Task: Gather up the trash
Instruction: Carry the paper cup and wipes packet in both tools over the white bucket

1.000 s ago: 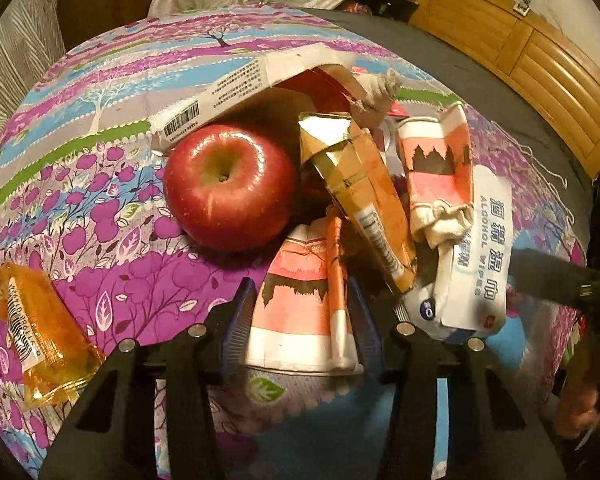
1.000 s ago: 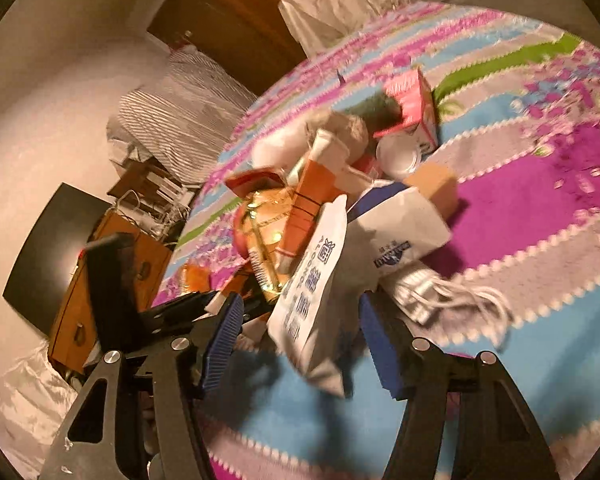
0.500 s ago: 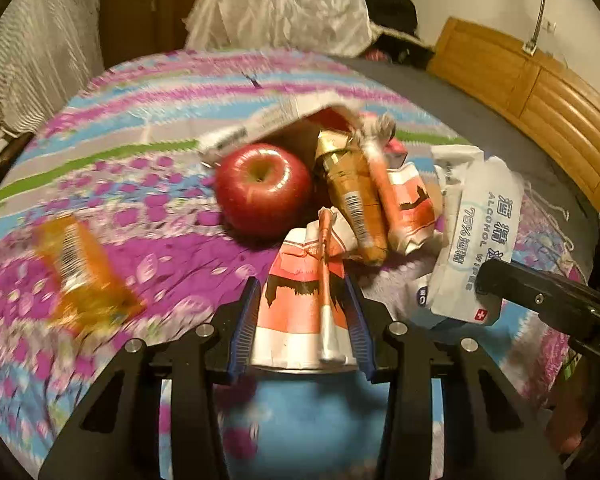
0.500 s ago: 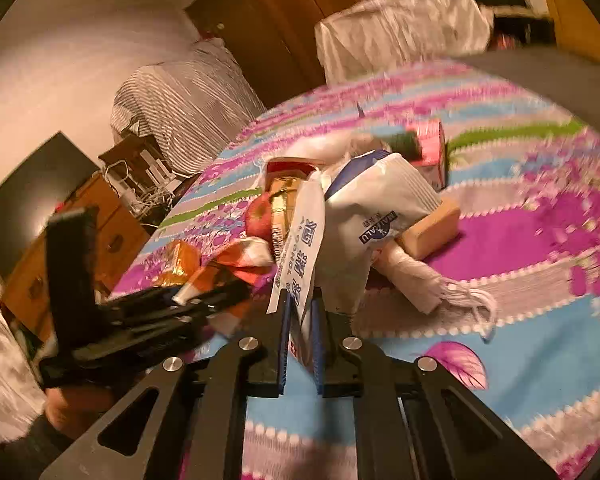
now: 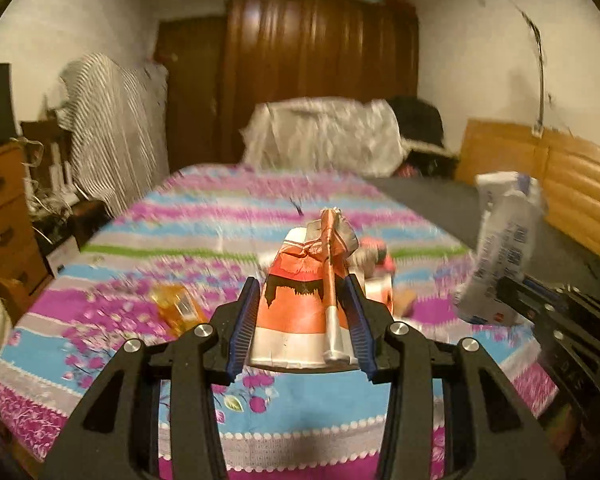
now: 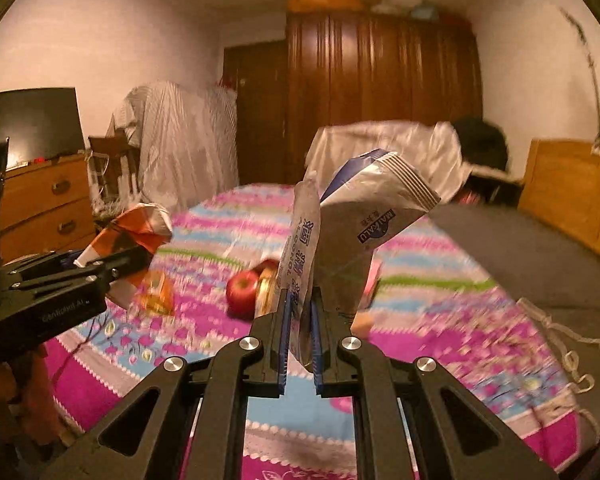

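Observation:
My left gripper (image 5: 302,312) is shut on a crushed orange-and-white paper cup (image 5: 296,312) with an orange wrapper stick (image 5: 330,276) lying against it, held up above the bed. My right gripper (image 6: 300,320) is shut on a white alcohol-wipes packet (image 6: 302,252) and a silver-blue foil bag (image 6: 364,216), also lifted. In the left wrist view the same packets (image 5: 500,240) hang at the right with the right gripper (image 5: 496,300). The right wrist view has the cup (image 6: 128,232) and left gripper (image 6: 116,264) at its left.
On the floral bedspread (image 6: 440,312) remain a red apple (image 6: 242,290), an orange wrapper (image 6: 156,296), more litter (image 5: 376,264) and a white string (image 6: 568,340). A wooden dresser (image 6: 48,204), a dark wardrobe (image 6: 380,92) and a wooden headboard (image 5: 560,184) surround the bed.
Both grippers rose off the bed with their loads and tilted up toward the room. The right gripper closed on the wipes packet and foil bag, then lifted them.

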`<action>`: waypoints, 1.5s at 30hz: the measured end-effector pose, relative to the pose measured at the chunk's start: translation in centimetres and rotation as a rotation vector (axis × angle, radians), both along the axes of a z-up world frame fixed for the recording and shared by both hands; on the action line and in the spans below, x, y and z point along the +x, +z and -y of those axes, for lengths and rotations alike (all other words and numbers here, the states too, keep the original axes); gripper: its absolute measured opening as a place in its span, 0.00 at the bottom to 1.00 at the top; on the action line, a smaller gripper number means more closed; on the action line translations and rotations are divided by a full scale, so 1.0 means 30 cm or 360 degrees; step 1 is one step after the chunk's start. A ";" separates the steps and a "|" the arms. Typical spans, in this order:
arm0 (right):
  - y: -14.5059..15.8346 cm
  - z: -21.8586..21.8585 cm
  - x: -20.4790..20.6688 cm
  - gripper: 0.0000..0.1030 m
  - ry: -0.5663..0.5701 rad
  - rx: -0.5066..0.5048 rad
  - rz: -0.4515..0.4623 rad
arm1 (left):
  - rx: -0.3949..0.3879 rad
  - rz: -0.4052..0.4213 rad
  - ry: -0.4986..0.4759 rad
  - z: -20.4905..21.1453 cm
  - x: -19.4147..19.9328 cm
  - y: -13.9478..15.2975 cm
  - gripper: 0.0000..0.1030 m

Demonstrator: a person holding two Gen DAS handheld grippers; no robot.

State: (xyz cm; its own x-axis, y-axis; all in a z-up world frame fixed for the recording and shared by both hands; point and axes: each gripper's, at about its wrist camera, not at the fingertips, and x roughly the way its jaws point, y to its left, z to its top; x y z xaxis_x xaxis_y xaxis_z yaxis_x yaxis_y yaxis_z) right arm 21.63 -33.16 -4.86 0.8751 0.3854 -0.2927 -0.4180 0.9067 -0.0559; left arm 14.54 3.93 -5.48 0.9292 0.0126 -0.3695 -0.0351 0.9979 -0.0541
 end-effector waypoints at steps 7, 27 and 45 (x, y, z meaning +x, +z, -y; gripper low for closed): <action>0.104 0.043 -0.125 0.10 -0.0053 0.0027 0.0186 | 0.0013 0.0147 0.0012 0.038 -0.088 0.080 0.41; 0.234 0.046 -0.185 0.10 0.0035 0.0043 0.0258 | 0.0028 0.0208 0.0084 -0.044 -0.168 0.145 0.41; 0.367 -0.706 -0.198 0.10 0.0741 -0.0009 0.0211 | 0.0068 0.0239 0.0757 -0.734 -0.300 0.296 0.41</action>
State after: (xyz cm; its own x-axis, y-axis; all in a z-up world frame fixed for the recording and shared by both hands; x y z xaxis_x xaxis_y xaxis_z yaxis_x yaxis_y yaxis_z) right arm 15.69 -11.98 6.15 0.6397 0.7439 -0.1934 -0.7684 0.6243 -0.1405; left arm 5.55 25.95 3.40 0.8597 0.4600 -0.2219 -0.4817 0.8747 -0.0529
